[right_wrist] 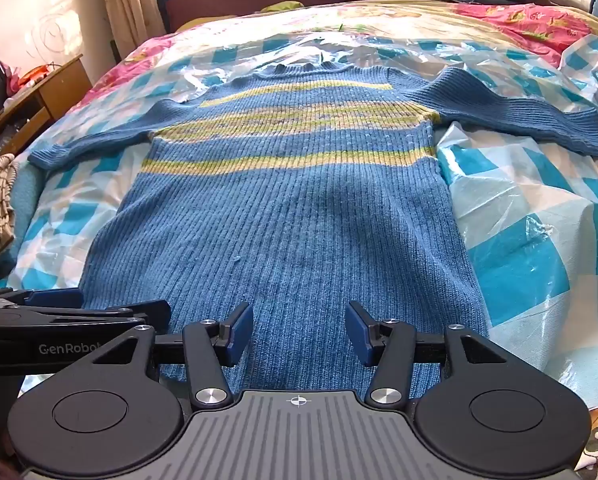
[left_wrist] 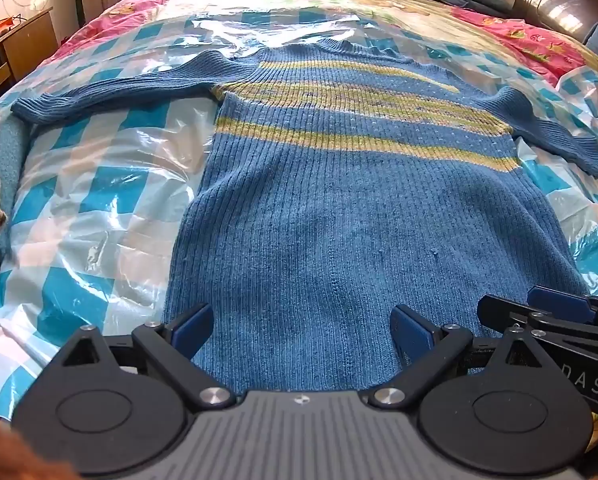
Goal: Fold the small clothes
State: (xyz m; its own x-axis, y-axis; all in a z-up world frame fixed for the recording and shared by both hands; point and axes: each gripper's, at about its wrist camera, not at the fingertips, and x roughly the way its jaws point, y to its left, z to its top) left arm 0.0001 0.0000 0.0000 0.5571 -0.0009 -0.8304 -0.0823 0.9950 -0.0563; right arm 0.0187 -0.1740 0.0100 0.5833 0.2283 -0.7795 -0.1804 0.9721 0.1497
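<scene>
L gripper [left_wrist: 302,334] jaws wide, empty | R gripper [right_wrist: 299,332] jaws part-open, empty | over sweater [left_wrist: 339,220] hem

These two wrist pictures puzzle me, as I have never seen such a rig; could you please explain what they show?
A person holds a hand-held gripper in each hand, each with a fisheye camera looking along its two blue-padded fingers. One picture is from the left hand-held gripper, the other from the right hand-held gripper. Both hang over the hem of a blue sweater with yellow stripes, spread flat, sleeves out, on a checked plastic sheet over a bed. Both stand open, the left wider; neither holds anything.
</scene>
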